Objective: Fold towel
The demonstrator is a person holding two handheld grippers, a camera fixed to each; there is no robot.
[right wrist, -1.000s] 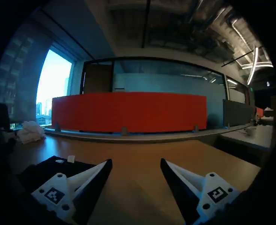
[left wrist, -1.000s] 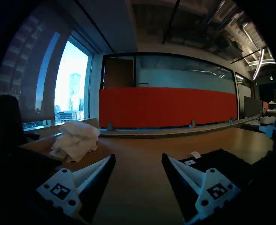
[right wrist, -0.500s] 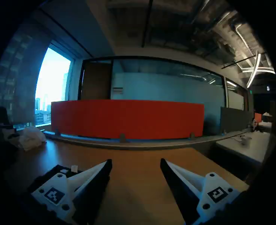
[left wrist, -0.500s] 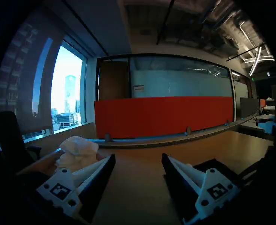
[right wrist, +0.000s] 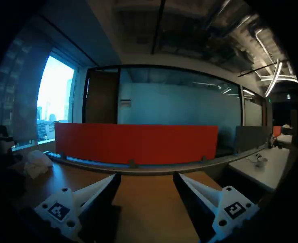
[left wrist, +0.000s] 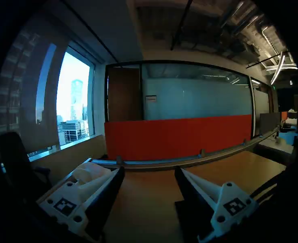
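A: Towel whereabouts?

B: Far left of the table (left wrist: 144, 198). White towel heap (left wrist: 88, 172), crumpled, half hidden behind one finger of the left gripper (left wrist: 149, 168). Also visible from the right gripper (right wrist: 146, 174), well apart from it, over on the window side.

A: Claws?

B: Both released. Fingers spread wide, nothing between them, nothing touched.

A: Why held so?

B: Raised and roughly level, aimed at the red partition (left wrist: 177, 135) rather than down at the wood. Looks like a pause between reaches, not a grasp. As for the heap, probably dropped in that corner as cloth waiting its turn, judging by the crumple.

A: Anything nearer?

B: Dark patch (left wrist: 180, 222) low between the left gripper's fingers, flat on the table. Possibly cloth; too dark to tell.

A: Count?

B: Two grippers, four fingers. One white heap. One dark patch. One partition, one window (left wrist: 73, 109), one chair (left wrist: 13, 158) at the left edge, one cup (right wrist: 262, 161) on the next desk (right wrist: 266, 170).

A: Folding begun?

B: Not on the heap, by the look of it: no crease, no straight edge. Next, most likely, a reach left and down to find a corner.
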